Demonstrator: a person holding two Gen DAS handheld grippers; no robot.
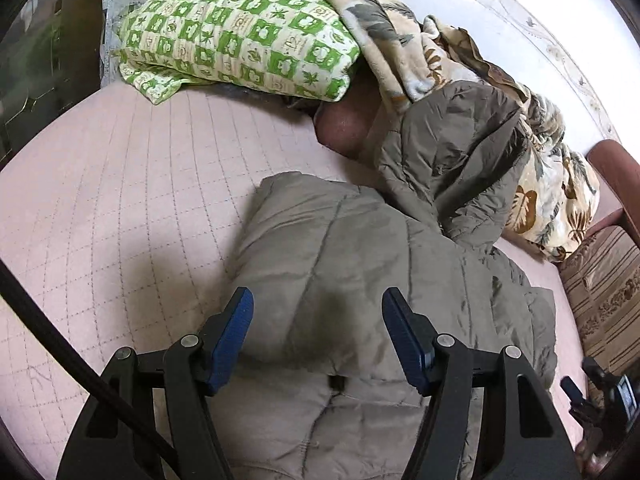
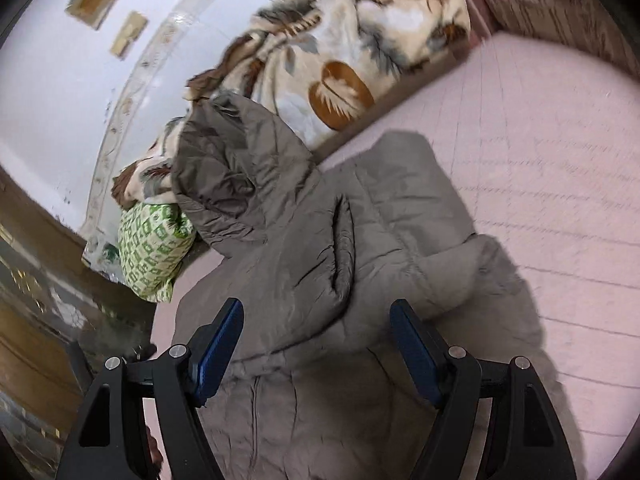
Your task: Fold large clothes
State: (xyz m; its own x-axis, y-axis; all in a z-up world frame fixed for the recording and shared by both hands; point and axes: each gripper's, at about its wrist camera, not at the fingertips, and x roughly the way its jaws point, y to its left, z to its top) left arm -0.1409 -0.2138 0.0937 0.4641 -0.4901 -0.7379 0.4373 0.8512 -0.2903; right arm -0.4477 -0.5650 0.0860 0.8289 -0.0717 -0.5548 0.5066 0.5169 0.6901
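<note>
Both sets of jaws hang open and empty — left gripper [image 1: 318,338] and right gripper [image 2: 316,346] over the puffy grey-brown quilted jacket [image 1: 360,260], half-folded on the pink quilted bed [image 1: 120,200], probably picking the next grab. Beyond — green-checked pillow [image 1: 240,36].

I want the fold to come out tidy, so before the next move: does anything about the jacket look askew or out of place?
Yes. The grey quilted jacket lies bunched on the pink bed cover, not flat: its hood end is propped up against the leaf-print blanket, and one part is folded over loosely. No damage shows.
</note>
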